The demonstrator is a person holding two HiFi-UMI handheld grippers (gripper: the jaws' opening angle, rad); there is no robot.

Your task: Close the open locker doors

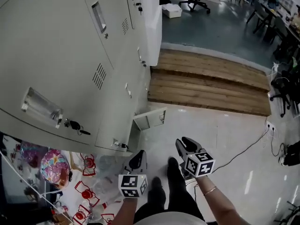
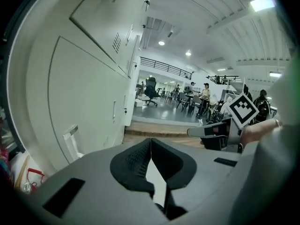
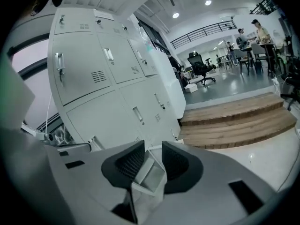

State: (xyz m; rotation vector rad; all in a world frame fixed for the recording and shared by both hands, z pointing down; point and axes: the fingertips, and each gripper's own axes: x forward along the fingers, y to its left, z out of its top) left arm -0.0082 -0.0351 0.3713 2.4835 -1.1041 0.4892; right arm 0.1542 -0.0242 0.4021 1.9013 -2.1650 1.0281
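Locating the target: the open locker door stands ajar at the foot of the locker bank, low by the floor ahead of you.
Handling: expect a light, stiff sheet-metal panel that swings freely; its smooth paint may be slippery.
Contact: push the flat face near its free edge; you likely need no grasp.
Left gripper: jaws closed, empty.
Right gripper: jaws partly apart, holding nothing.

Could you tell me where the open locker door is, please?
In the head view's middle, the open locker door juts from the bottom row of lockers at floor level, just short of the wooden steps.
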